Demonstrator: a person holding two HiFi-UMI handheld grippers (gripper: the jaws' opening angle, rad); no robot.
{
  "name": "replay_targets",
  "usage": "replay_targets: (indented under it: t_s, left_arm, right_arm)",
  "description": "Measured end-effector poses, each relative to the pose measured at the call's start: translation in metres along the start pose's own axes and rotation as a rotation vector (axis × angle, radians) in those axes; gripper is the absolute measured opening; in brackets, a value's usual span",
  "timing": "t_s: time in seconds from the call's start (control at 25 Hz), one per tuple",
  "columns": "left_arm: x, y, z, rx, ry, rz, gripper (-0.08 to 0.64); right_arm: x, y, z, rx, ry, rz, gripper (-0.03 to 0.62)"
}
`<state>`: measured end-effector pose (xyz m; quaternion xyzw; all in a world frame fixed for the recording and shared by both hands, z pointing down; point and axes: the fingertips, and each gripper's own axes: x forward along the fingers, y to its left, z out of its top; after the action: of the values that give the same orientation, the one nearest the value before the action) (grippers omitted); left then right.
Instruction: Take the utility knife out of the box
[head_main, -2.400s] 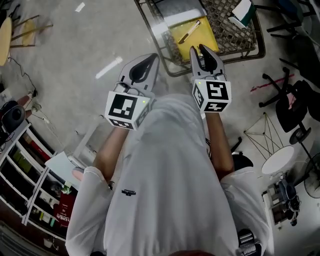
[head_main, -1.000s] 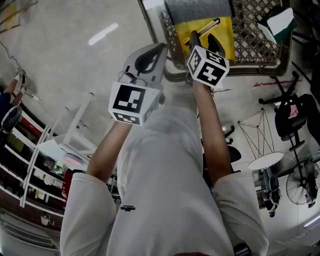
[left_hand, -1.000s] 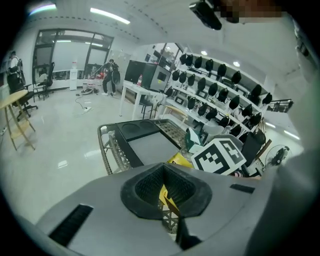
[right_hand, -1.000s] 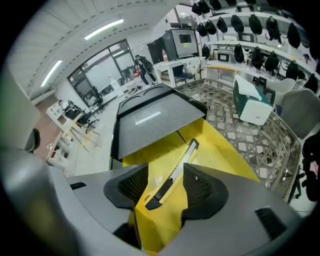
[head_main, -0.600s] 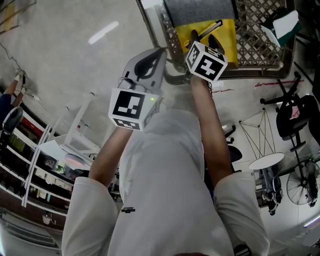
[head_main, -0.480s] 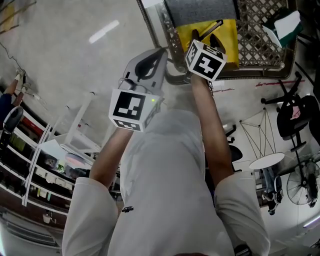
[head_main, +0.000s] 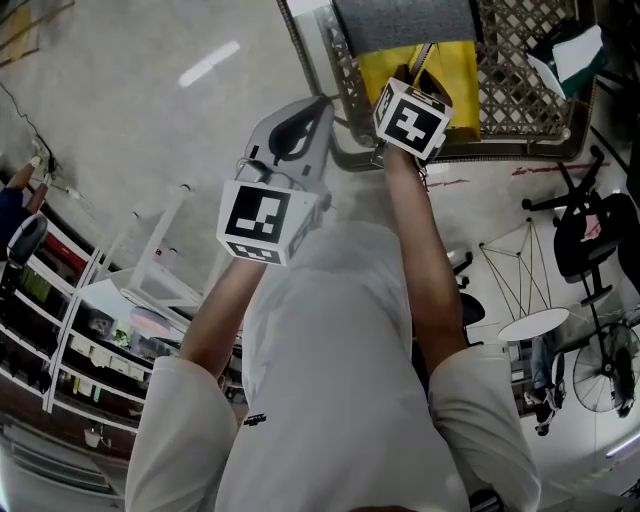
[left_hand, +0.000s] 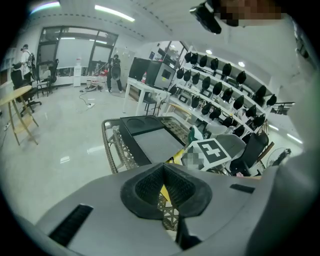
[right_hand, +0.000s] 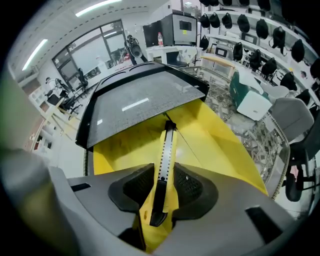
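Observation:
The utility knife (right_hand: 165, 155), yellow with a black slider, lies in the open yellow box (right_hand: 220, 145) under its raised dark lid (right_hand: 135, 107). My right gripper (right_hand: 161, 192) points steeply down into the box. Its jaws are closing, and both pads touch the sides of the knife's rear end. In the head view the right gripper (head_main: 415, 75) reaches over the yellow box (head_main: 460, 75), which sits inside a wire basket (head_main: 520, 90). My left gripper (head_main: 318, 105) hangs at the basket's near left corner, shut and empty (left_hand: 162, 167).
A green and white carton (head_main: 570, 45) lies in the basket to the right of the box. An office chair (head_main: 590, 230), a small round table (head_main: 530, 322) and a fan (head_main: 605, 370) stand at the right. Shelving (head_main: 60, 330) runs along the left.
My right gripper has sunk into the yellow box, and its jaws have come in around the knife's rear end. The left gripper has stayed in place.

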<state>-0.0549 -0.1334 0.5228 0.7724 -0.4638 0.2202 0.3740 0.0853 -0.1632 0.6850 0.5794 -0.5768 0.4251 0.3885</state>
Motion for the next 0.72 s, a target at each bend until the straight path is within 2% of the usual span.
replay_targets:
  t_s: [0.48, 0.72]
  left_arm:
    - [-0.014, -0.004, -0.006, 0.016, -0.017, -0.008, 0.002]
    - [-0.027, -0.012, -0.012, 0.033, -0.015, -0.025, 0.002]
  right_arm:
    - [-0.009, -0.006, -0.001, -0.018, 0.012, 0.033, 0.106]
    - [-0.025, -0.011, -0.007, 0.047, 0.009, 0.062, 0.106]
